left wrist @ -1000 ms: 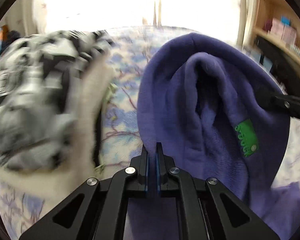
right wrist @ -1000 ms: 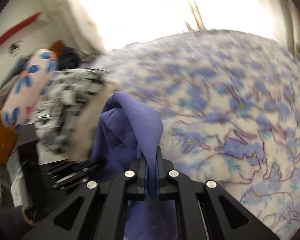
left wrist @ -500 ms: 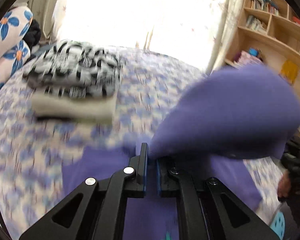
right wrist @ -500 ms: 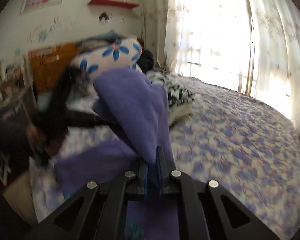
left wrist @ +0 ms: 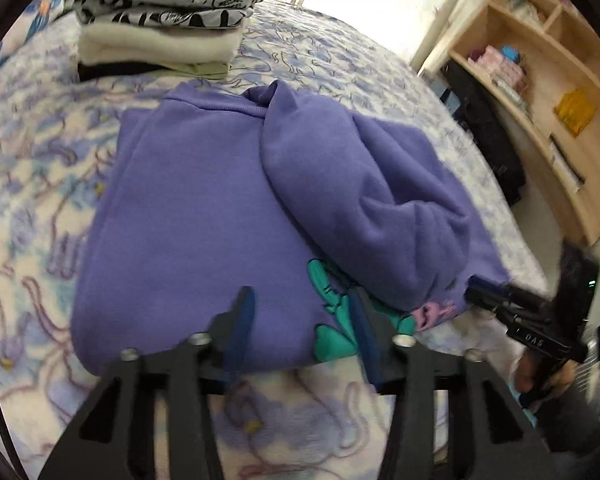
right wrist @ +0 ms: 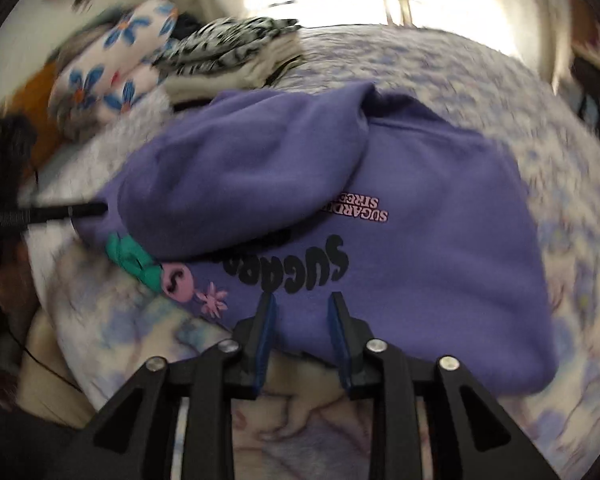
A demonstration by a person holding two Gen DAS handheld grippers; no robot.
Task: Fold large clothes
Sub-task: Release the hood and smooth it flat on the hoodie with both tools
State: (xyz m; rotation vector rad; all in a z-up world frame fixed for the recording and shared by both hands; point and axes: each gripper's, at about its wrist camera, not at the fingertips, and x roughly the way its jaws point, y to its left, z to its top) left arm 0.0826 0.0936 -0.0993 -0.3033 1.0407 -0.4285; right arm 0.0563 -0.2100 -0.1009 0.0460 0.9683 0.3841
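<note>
Both the left gripper (left wrist: 300, 320) and right gripper (right wrist: 302, 320) have let go, jaws apart, leaving the purple hoodie (left wrist: 204, 208) folded at the bed's (left wrist: 28, 184) near edge.

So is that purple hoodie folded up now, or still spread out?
Partly folded. The purple hoodie lies on the bed as a compact block, but its hood sits bunched on top, not flattened. Both sets of jaws are open and holding nothing.

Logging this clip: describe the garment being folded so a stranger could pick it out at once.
On the floral bedspread, nearer the camera than the stack of folded clothes, lies a purple hoodie, its hood flopped forward. Unlike the black-and-white and cream pieces in the stack, it is solid purple with teal, pink and black lettering.
</note>
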